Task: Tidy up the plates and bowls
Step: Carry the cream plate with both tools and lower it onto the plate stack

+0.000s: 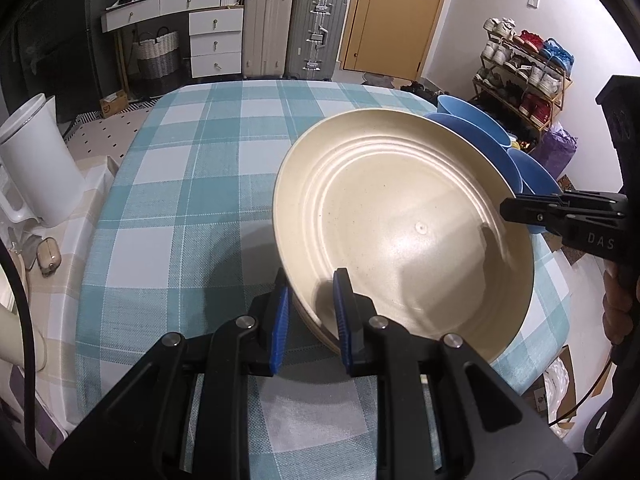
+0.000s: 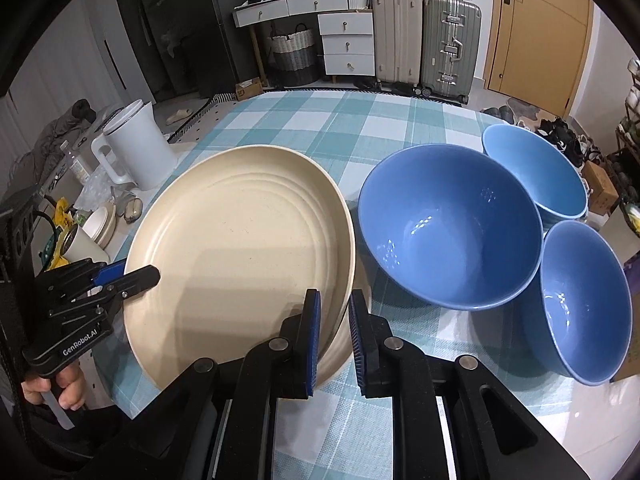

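A stack of cream plates hangs tilted just over the teal checked tablecloth. My left gripper is shut on its near rim, blue pads on both sides. My right gripper clamps the opposite rim. In the right wrist view my right gripper pinches the edge of the cream plates, and my left gripper grips the far left rim, a hand below it. Three blue bowls stand to the right: a large one, one behind, one at the near right.
A white kettle and small clutter sit off the table's left edge. The blue bowls stand close behind the plates. Suitcases, drawers and a shoe rack are beyond the table.
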Demonstrator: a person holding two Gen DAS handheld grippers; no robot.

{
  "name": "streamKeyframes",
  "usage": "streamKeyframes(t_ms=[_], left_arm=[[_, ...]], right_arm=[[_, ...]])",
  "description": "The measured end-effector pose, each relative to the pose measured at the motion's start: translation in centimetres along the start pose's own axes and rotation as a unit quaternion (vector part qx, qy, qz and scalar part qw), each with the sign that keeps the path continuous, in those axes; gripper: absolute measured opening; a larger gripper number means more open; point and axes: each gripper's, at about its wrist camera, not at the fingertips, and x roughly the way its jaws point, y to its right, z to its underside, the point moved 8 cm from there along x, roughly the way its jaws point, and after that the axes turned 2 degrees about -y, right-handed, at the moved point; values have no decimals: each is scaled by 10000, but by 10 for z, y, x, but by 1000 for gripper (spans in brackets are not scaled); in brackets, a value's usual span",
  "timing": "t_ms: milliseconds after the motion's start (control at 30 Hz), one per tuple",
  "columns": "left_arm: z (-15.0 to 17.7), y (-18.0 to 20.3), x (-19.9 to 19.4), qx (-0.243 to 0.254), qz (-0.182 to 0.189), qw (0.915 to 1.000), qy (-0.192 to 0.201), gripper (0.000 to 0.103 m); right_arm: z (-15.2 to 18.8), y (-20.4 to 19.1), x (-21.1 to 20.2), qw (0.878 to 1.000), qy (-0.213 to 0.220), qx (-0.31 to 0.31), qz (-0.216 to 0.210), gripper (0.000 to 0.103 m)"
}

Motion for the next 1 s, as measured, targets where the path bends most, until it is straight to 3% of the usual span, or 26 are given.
streamKeyframes(t_ms=[367,1000], left_arm=[[6,-5,22,19,-7,9998,-182,17],[16,-7,56,56,-42,9994,-337,17]], right_arm=[[12,2,18,9999,-92,104,-35,16],[21,6,42,9994,-198,59,273,16]])
